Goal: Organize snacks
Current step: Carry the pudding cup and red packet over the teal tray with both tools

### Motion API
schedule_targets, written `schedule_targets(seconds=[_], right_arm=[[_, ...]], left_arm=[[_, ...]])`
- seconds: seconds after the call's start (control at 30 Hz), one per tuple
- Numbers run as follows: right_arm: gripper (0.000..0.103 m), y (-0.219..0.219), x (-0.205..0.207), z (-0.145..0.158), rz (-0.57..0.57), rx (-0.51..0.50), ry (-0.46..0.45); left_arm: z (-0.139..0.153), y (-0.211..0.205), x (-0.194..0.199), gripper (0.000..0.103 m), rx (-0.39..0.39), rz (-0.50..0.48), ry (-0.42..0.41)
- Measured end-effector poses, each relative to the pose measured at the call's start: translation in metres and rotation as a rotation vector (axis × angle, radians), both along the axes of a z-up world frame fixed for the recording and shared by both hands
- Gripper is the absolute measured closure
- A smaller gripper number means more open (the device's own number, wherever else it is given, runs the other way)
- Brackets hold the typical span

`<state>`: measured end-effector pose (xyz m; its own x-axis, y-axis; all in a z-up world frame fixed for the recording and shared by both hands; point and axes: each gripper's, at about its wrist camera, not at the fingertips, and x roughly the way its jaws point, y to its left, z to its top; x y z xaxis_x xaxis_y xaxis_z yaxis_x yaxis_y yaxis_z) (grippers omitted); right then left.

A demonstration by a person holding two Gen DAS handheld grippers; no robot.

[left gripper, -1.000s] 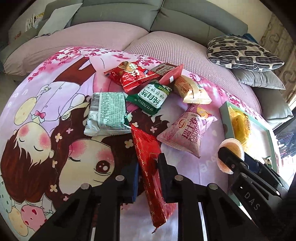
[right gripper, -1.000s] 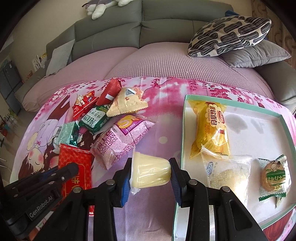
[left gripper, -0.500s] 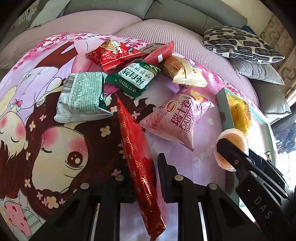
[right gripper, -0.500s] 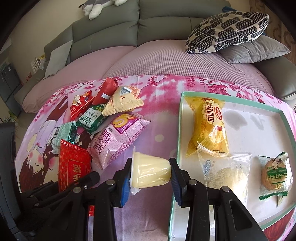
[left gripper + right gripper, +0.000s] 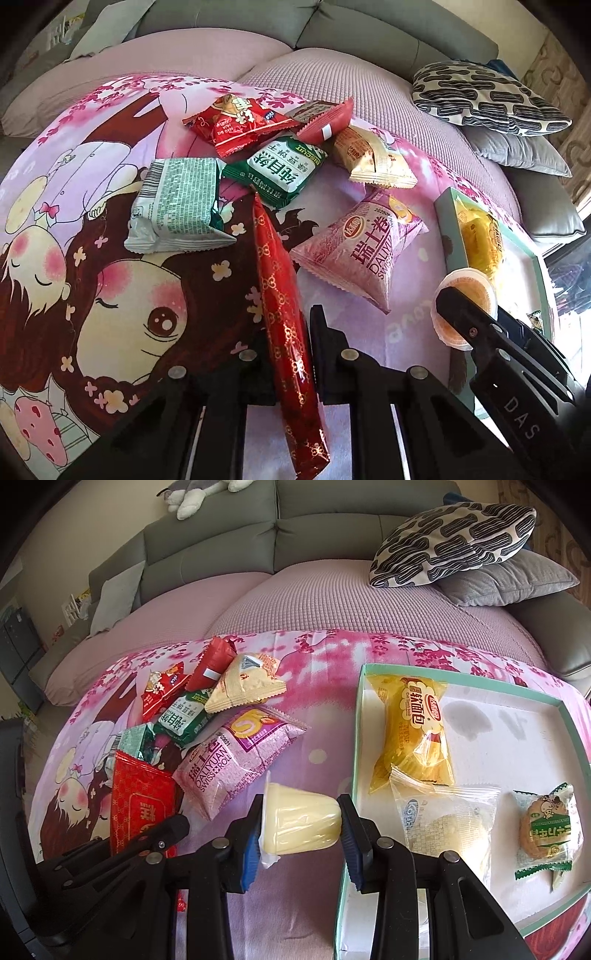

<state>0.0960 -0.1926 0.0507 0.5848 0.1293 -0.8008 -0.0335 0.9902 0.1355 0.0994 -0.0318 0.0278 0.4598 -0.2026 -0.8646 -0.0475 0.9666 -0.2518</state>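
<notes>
My left gripper (image 5: 286, 350) is shut on a long red packet with gold pattern (image 5: 284, 317), held above the cartoon blanket; it shows in the right wrist view too (image 5: 140, 805). My right gripper (image 5: 301, 827) is shut on a pale yellow jelly cup (image 5: 301, 821), just left of the green-rimmed tray (image 5: 360, 709). The tray holds a yellow bread pack (image 5: 413, 731), a clear-wrapped cake (image 5: 447, 823) and a green-wrapped biscuit (image 5: 546, 830). A pile of loose snacks lies on the blanket: a pink Swiss roll pack (image 5: 365, 247), a green biscuit pack (image 5: 280, 170), a silver-green pack (image 5: 177, 203).
A red snack pack (image 5: 236, 122), a red sachet (image 5: 325, 118) and a beige triangular pack (image 5: 373, 158) lie at the far side of the pile. A patterned cushion (image 5: 450, 542) and grey cushion (image 5: 506, 579) sit on the sofa behind the tray.
My left gripper has lifted and drawn back a little with the red packet. My right gripper with the jelly cup has shifted slightly toward the tray's left edge.
</notes>
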Motion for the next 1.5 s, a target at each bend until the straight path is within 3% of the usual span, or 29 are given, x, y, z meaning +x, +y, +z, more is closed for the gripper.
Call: schedule_targets(seconds=[0.5, 0.77, 1.13, 1.5], right_arm=[[0.063, -0.007, -0.006, 0.017, -0.017, -0.006, -0.033], [0.063, -0.012, -0.009, 0.022, -0.020, 0.001, -0.038], [0.063, -0.048, -0.016, 0.032, -0.083, 0.014, -0.058], [0.063, -0.130, -0.032, 0.052, -0.287, 0.011, -0.111]], left_arm=[[0.041, 0.021, -0.013, 0.092, -0.014, 0.056, -0.117], [0.049, 0.016, -0.014, 0.092, -0.015, 0.049, -0.133], [0.067, -0.033, -0.016, 0.092, -0.018, -0.040, -0.178], [0.084, -0.099, -0.021, 0.092, -0.005, -0.175, -0.234]])
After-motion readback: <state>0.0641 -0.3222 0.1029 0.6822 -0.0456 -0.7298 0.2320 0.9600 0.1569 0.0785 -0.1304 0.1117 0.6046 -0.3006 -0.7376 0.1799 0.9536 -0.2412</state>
